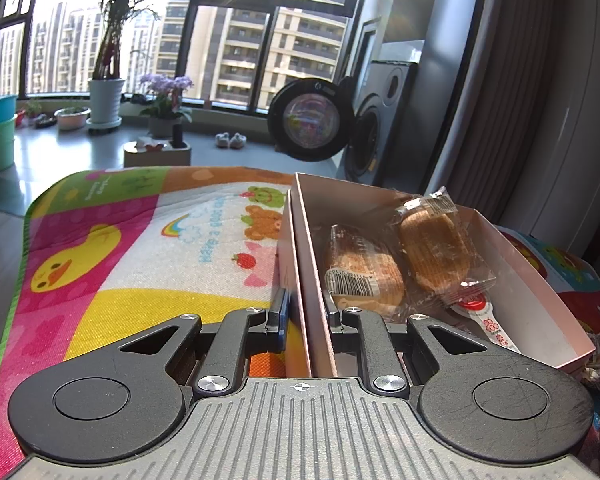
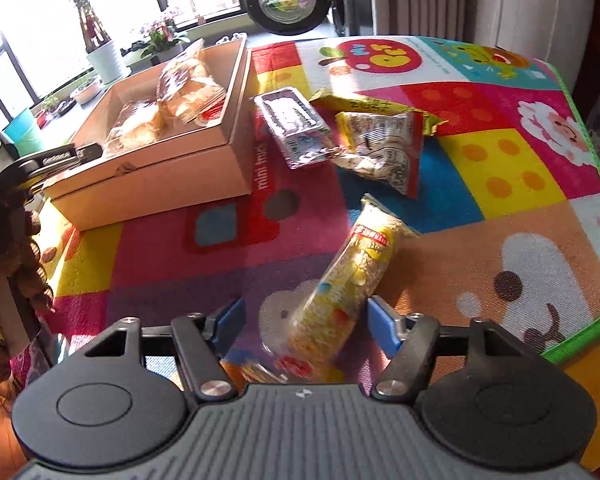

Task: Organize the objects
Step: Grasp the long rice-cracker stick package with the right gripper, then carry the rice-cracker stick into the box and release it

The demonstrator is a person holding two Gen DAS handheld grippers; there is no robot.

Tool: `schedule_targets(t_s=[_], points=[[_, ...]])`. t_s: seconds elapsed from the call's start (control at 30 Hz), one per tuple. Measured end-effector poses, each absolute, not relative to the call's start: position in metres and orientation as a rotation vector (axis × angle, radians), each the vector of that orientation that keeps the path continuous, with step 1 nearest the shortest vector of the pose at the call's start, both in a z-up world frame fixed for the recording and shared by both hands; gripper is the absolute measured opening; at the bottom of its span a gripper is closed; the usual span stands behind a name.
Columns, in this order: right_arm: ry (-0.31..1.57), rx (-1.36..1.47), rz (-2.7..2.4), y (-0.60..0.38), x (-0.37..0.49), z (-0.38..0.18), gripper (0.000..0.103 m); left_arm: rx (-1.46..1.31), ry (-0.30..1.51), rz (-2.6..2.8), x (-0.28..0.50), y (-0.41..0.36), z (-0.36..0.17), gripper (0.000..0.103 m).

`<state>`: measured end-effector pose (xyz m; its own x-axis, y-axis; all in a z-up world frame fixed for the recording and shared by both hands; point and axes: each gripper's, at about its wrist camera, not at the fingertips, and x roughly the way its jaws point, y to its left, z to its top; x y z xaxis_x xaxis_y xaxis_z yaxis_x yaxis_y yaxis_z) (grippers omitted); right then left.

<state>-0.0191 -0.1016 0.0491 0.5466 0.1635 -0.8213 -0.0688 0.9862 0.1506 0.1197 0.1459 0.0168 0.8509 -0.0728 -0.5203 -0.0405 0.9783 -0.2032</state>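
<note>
pink cardboard box [image 1: 540, 280] clamped at its near wall by the left claw [image 1: 306, 316], one finger outside, one inside; steadied on the tabletop [image 1: 140, 300] over a bright cartoon mat; two wrapped buns [image 1: 400, 264] lying inside already, with a red-and-white stick packet [image 1: 488, 320] beside them; judged a bracing hold while the other side loads.

seen from the right wrist: right claw [image 2: 304, 320] spread wide, straddling a yellow snack tube [image 2: 348, 280] but gripping nothing as yet, blue pads apart from its sides; tube blurred, tilted, whether lying on the mat or lifted cannot be told; silver packet [image 2: 292, 128] and red-edged bag [image 2: 384, 148] loose near the box [image 2: 160, 160], a yellow wrapper [image 2: 380, 108] behind them; step in hand looks like picking up the tube; next calls for squeezing round its middle, lifting, carrying left into the box.
</note>
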Motion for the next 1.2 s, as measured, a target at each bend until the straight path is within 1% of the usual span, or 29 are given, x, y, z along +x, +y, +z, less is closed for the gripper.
schedule_targets(t_s=[0.13,0.2,0.4,0.67,0.73,1.1,1.17,1.2], points=[[0.981,0.047,0.199,-0.082,-0.025,0.049,0.046,-0.21,0.554,-0.017,0.12,0.146,0.017,0.018],[0.978,0.03,0.226,-0.074,-0.027,0.05,0.045,-0.21,0.554,-0.017,0.12,0.146,0.017,0.018],[0.976,-0.002,0.289,-0.055,-0.032,0.05,0.045,-0.211,0.554,-0.017,0.12,0.146,0.017,0.018],[0.949,-0.108,0.232,-0.046,-0.033,0.047,0.046,-0.211,0.554,-0.017,0.12,0.146,0.017,0.018],[0.945,-0.104,0.214,-0.047,-0.031,0.046,0.049,-0.21,0.553,-0.017,0.12,0.146,0.017,0.018],[0.912,-0.123,0.189,-0.045,-0.021,0.044,0.049,-0.215,0.556,-0.019,0.119,0.145,0.016,0.018],[0.898,-0.161,0.202,-0.036,-0.021,0.044,0.047,-0.215,0.556,-0.019,0.119,0.145,0.016,0.018],[0.889,-0.188,0.206,-0.031,-0.021,0.045,0.043,-0.215,0.556,-0.019,0.119,0.145,0.016,0.018]])
